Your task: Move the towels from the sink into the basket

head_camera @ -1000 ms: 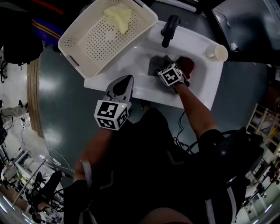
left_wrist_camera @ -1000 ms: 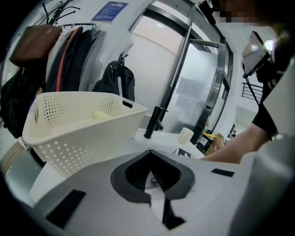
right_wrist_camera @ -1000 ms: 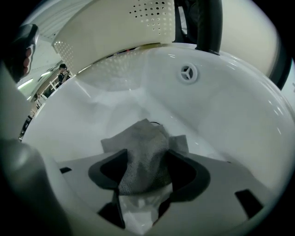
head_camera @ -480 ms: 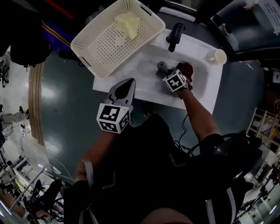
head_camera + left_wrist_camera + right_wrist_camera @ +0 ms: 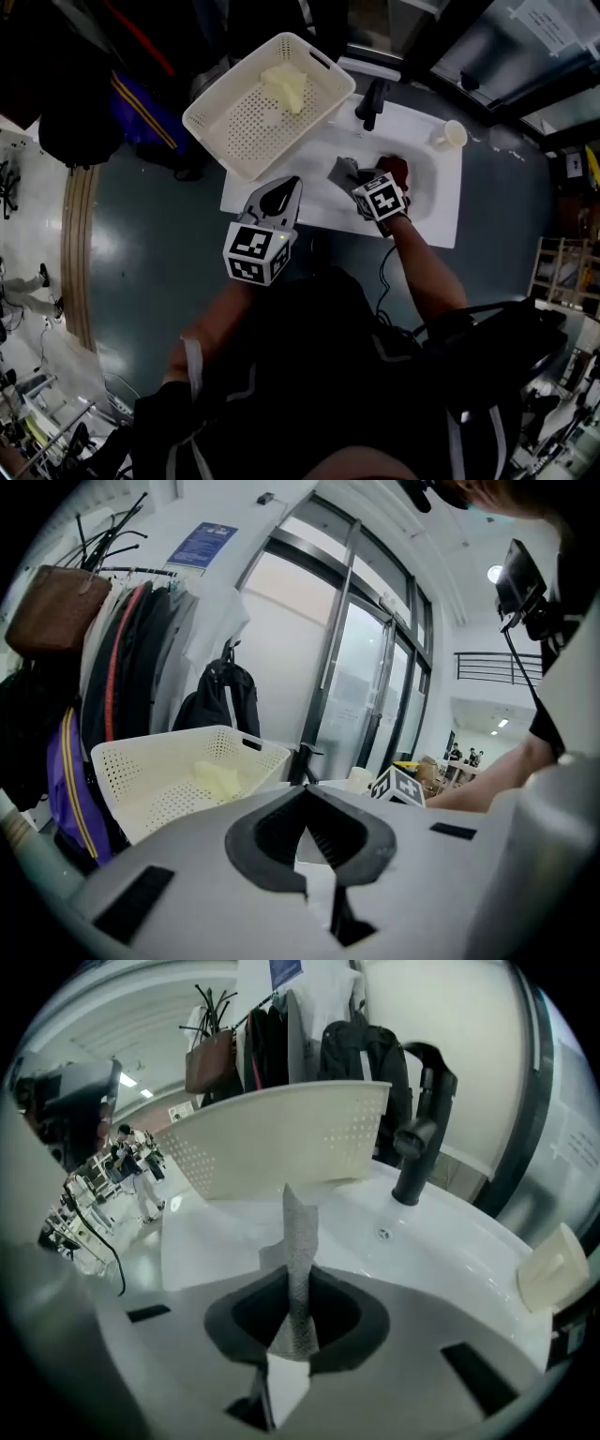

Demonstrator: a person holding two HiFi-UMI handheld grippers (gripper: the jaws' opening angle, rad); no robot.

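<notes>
A cream perforated basket (image 5: 246,127) rests on the sink's left end with a pale yellow towel (image 5: 284,86) inside. The white sink (image 5: 431,202) holds a grey towel (image 5: 344,172). My right gripper (image 5: 362,184) is shut on that towel over the basin. In the right gripper view the grey towel (image 5: 300,1227) stands up out of the gripper (image 5: 298,1277), pinched between the jaws. A dark red shape (image 5: 396,169) lies beside the marker cube; I cannot tell what it is. My left gripper (image 5: 280,191) hovers at the sink's front edge. It is shut and empty (image 5: 305,794).
A black faucet (image 5: 373,98) rises at the back of the sink, also in the right gripper view (image 5: 422,1129). A white cup (image 5: 450,136) sits on the back right corner. Coats and bags hang behind the basket (image 5: 178,771). Grey floor surrounds the sink.
The right gripper has closed on the grey towel, which now stands bunched between the jaws instead of lying flat. The head view has pulled back; the left gripper stayed near the sink's front edge.
</notes>
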